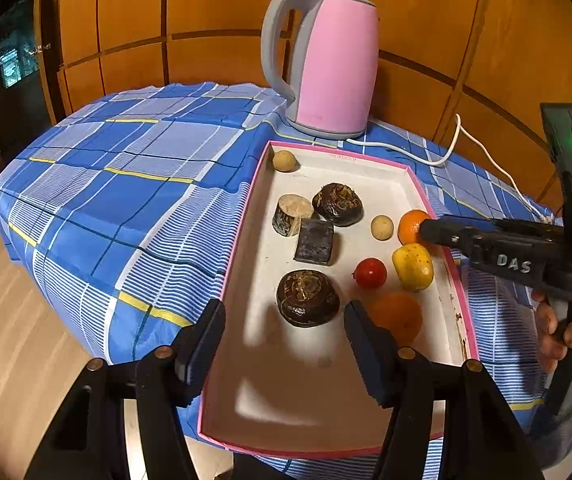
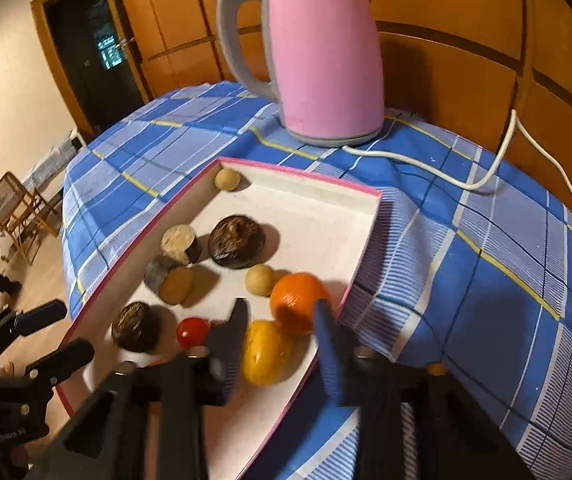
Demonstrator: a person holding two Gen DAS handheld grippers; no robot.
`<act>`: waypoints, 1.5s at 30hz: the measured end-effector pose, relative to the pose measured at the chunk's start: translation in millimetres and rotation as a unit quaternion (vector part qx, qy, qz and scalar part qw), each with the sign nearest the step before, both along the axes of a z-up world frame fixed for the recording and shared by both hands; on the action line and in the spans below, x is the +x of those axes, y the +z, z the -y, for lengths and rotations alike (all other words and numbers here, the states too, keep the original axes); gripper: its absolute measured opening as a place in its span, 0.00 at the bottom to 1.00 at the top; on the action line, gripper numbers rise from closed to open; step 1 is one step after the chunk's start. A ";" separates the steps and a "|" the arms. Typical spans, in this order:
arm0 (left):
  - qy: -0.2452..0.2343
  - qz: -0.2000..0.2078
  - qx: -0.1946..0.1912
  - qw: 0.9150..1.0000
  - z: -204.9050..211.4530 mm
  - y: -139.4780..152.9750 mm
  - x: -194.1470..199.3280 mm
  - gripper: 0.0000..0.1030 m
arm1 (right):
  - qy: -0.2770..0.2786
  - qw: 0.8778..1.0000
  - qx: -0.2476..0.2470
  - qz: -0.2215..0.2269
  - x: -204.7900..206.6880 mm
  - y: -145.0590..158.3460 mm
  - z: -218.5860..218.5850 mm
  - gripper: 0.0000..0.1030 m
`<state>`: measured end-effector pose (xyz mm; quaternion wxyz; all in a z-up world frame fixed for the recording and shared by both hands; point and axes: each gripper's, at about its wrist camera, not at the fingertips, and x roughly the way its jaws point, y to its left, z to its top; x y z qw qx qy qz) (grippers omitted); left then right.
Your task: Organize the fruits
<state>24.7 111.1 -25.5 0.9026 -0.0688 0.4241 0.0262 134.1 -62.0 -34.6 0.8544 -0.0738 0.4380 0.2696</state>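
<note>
"How did the right gripper (image 2: 279, 307) stand when you looked?"

"Tilted down over the right side of the tray (image 2: 306, 184), jaws only narrowly apart and blurred. The tip of one finger (image 2: 326, 336), the one toward the tray's right wall, lay against the near edge of the orange (image 2: 294, 296). The other finger stood clear of it. I saw nothing gripped."

"So where was the orange from the tool?"

"Straight ahead of the fingertips and a shade toward the wall, close in by the tray's right side. Being round, it had no axis to line up with. The gap looked barely wider than the fruit, if that, so I'd judge the jaws needed to shift toward the wall to straddle it."

"Anything in the way?"

"A yellow fruit (image 2: 263, 354) lay under the fingers on the near side, touching or almost touching the orange, with its length running roughly along the gripper's own line. A small tan ball (image 2: 259, 280) sat just beyond, on the other side."

"And the left gripper (image 1: 283, 312)?"

"About half open and empty, hanging over the tray's near end. A second orange (image 1: 400, 316) was by its finger, well short of the first. The right hand was far nearer."
</note>
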 end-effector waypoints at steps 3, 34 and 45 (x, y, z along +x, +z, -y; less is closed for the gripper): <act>-0.002 0.003 0.004 1.000 2.7 1.6 -0.5 0.61 | 0.011 0.999 -0.032 0.004 0.7 -6.2 -12.7 0.20; -0.018 0.034 0.025 0.999 28.2 19.4 -15.0 0.75 | -0.133 0.991 -0.004 0.031 -76.1 8.6 32.8 0.28; -0.008 0.047 0.032 0.998 30.8 25.5 -19.7 0.94 | -0.186 0.980 -0.024 0.063 -115.0 6.3 44.5 0.35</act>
